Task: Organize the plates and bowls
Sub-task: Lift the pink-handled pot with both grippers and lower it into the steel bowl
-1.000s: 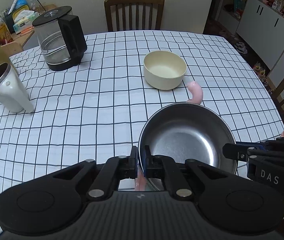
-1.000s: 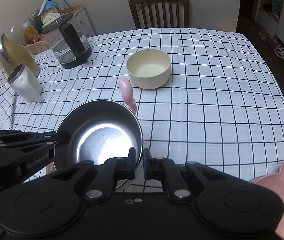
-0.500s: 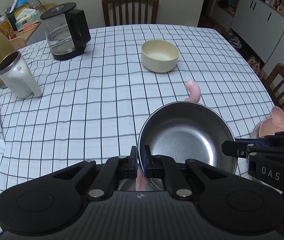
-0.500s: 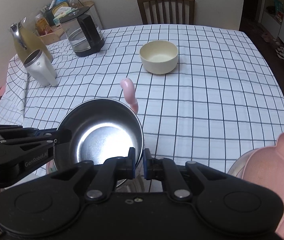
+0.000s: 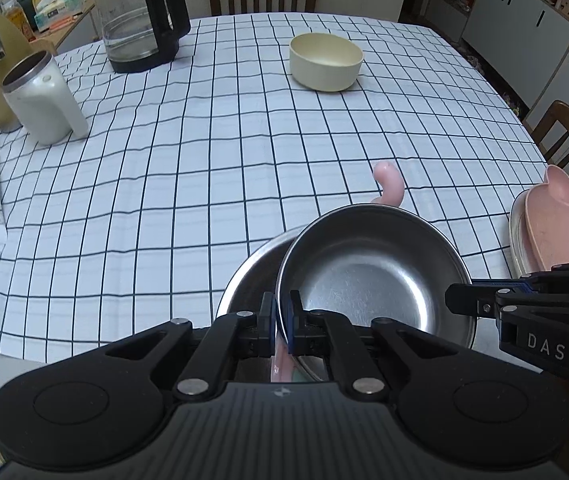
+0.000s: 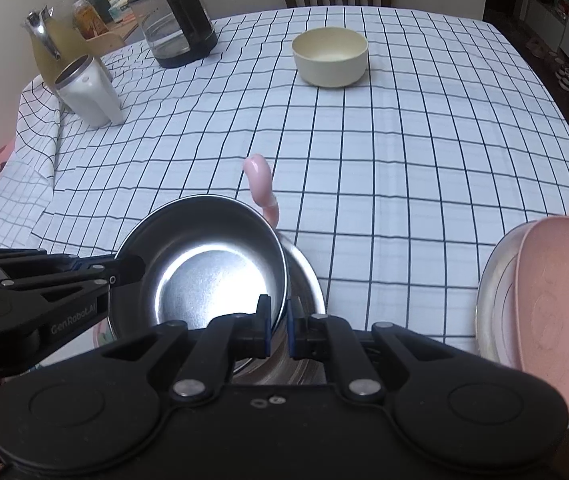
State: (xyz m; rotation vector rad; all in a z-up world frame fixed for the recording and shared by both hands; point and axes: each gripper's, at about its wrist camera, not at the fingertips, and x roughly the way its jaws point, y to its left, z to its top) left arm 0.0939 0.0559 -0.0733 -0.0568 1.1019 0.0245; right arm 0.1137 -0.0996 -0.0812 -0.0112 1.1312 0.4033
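**Desk:** Left gripper first. What is it doing?

**Photographer:** Clamped on the near rim of the upper steel bowl. The right gripper pinches the same bowl's rim on the opposite side, so both hold it between them above the table's near edge.

**Desk:** What has changed in the last second?

**Photographer:** The bowl has been drawn back from mid-table toward the near edge. A lower steel bowl now shows directly beneath it, offset a little to the left. The pink plate, resting in a steel plate at the near right corner, has also come into view.

**Desk:** And for the task?

**Photographer:** It looks like nesting: steel into steel. The upper bowl seems tilted and not yet seated, so it likely needs shifting left and lowering before either grip lets go.

**Desk:** Anything left over?

**Photographer:** The cream bowl sits alone toward the table's far edge, well apart. A pink curved piece rises just behind the steel bowls; I cannot tell what it belongs to.
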